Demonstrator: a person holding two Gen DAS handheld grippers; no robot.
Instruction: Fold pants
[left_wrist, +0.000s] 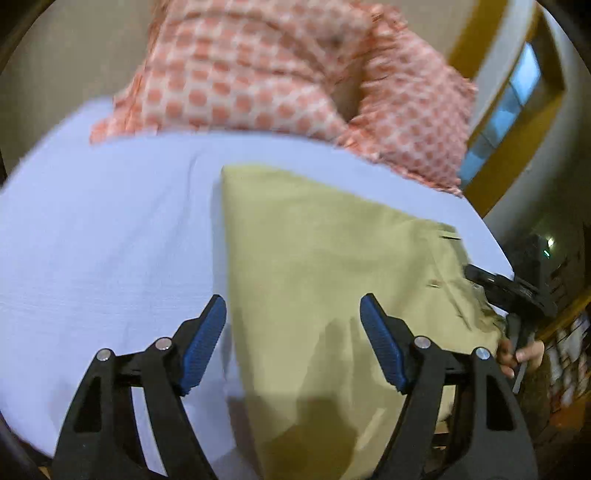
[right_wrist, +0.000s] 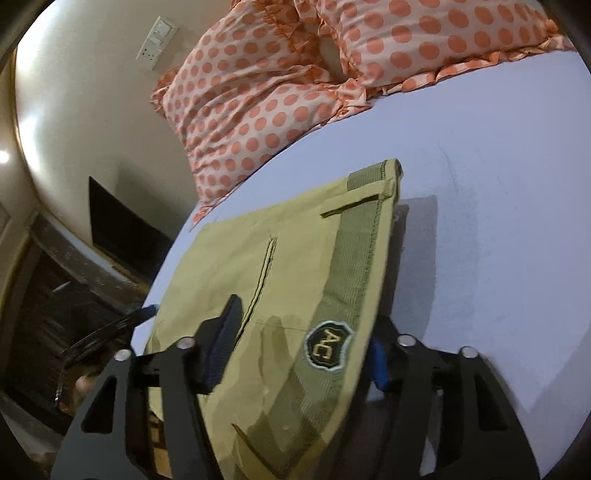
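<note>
Both grippers' jaws wide apart; pants (right_wrist: 295, 280) between the right pair.

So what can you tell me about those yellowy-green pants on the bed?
The pants are khaki-olive woven cloth, already folded into a flat panel lying on the pale blue bedsheet. You can see a darker waistband with stitched edges, belt loops, a slit pocket, and a shield patch reading AC. The waistband edge looks lifted a little, with the right gripper open around it. The left gripper is open above the other end.
</note>
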